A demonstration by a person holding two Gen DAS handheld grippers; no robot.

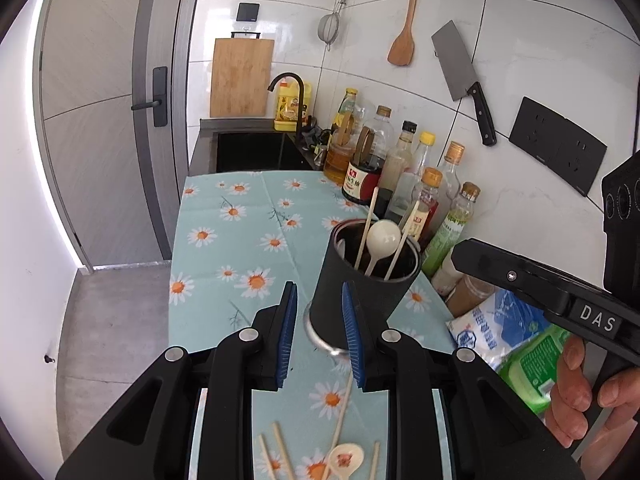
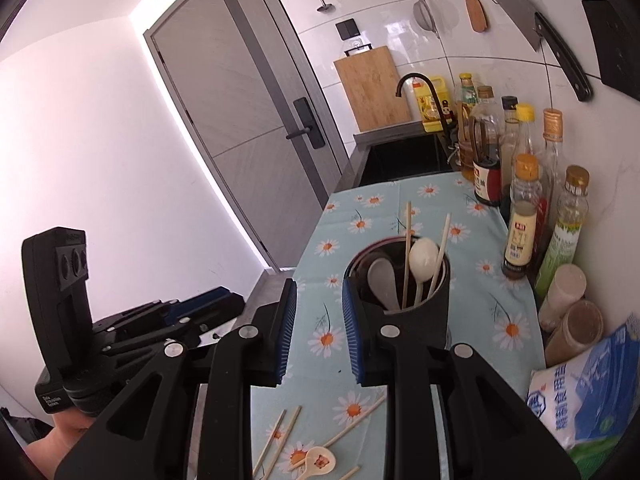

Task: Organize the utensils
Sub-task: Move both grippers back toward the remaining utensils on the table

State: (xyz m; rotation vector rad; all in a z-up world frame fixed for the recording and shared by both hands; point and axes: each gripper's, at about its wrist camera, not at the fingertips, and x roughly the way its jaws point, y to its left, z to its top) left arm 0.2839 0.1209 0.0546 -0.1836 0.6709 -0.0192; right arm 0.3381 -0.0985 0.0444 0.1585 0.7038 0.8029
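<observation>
A dark round utensil holder [image 1: 360, 300] [image 2: 416, 320] stands on the daisy tablecloth [image 1: 240, 240] with two chopsticks and two white spoons upright in it. On the cloth nearer to me lie several loose chopsticks [image 1: 282, 452] [image 2: 276, 436] and a cream spoon with a picture in its bowl [image 1: 346, 456] [image 2: 318, 460]. My left gripper [image 1: 320, 288] hovers just in front of the holder's left side, blue pads apart and nothing between them. My right gripper [image 2: 320, 286] hangs left of the holder, also open and empty. Both are above the loose utensils.
A row of oil and sauce bottles [image 1: 404, 160] [image 2: 520, 216] lines the tiled wall on the right. Two jars [image 2: 572, 320], a white-blue bag [image 2: 592, 392] and a green packet [image 1: 532, 364] sit nearer. A black sink [image 1: 256, 152] lies beyond. The counter's left edge drops to the floor.
</observation>
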